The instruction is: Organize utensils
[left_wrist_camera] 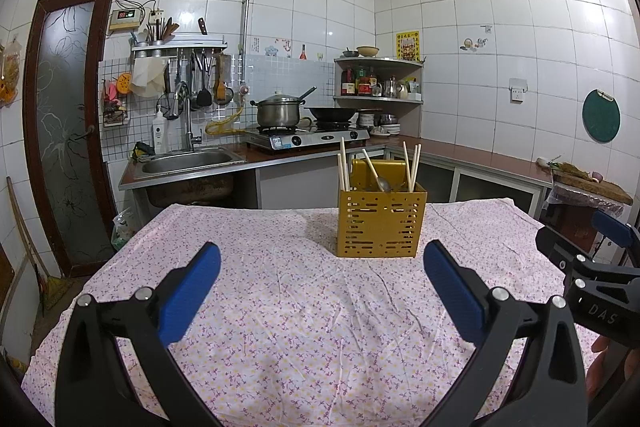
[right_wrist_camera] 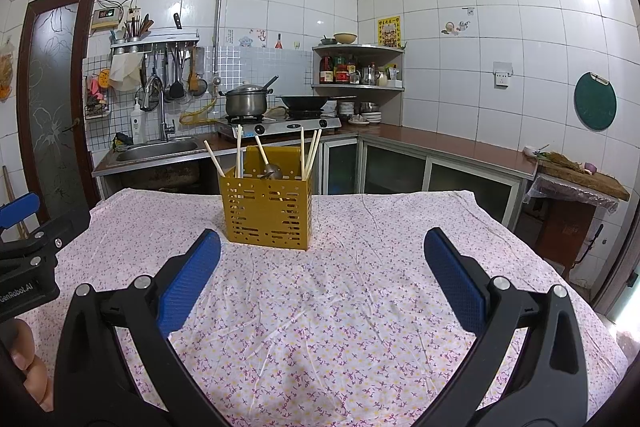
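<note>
"DAS" on right claw (left_wrist_camera: 600, 311), "GenRobot.AI" on left claw (right_wrist_camera: 18, 293)

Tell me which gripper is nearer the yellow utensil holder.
Roughly level, no clear winner. The yellow utensil holder stands ahead and slightly right of the open left gripper; from the open right gripper it stands ahead and slightly left. Neither touches it.

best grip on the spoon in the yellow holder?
Take the spoon by its pale handle, which leans up and left out of the yellow holder. Come from above with the open right tool, fingers either side of the handle. The bowl sits low inside, behind the wall, so it looks hard to reach. Chopsticks stand close by; stay clear of them.
</note>
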Demonstrator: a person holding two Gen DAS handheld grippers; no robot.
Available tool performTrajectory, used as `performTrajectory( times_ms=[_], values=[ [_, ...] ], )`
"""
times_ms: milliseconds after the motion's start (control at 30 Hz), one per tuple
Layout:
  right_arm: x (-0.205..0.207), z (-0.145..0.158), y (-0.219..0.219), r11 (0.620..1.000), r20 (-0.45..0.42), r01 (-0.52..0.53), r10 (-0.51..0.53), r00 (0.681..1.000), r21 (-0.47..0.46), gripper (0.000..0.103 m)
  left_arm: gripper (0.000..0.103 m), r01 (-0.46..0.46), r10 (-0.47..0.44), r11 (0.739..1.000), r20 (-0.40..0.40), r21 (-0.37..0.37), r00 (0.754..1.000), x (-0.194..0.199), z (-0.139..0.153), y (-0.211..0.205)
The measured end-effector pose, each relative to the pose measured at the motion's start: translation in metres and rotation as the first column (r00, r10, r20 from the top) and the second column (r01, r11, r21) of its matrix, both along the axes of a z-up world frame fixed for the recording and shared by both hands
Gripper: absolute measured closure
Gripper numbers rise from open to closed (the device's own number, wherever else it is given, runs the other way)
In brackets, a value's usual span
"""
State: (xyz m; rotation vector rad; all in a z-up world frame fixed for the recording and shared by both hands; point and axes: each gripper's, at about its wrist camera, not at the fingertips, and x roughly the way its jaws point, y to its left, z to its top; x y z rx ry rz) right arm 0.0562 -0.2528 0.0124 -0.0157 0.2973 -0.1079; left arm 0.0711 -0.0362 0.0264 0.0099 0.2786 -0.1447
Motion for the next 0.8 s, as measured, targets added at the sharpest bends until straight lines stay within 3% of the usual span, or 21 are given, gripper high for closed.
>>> performTrajectory(
  times_ms=[800],
  values=[
    [0.0008, -0.0011, -0.0027, 1.0, -0.002, -0.003, 0.003, 1.0, -0.002, 0.004, 0.004, -0.006, 0.006, 1.0, 0.004, 0.001, 1.0, -0.0032, 0.0002, -0.0014]
  ],
)
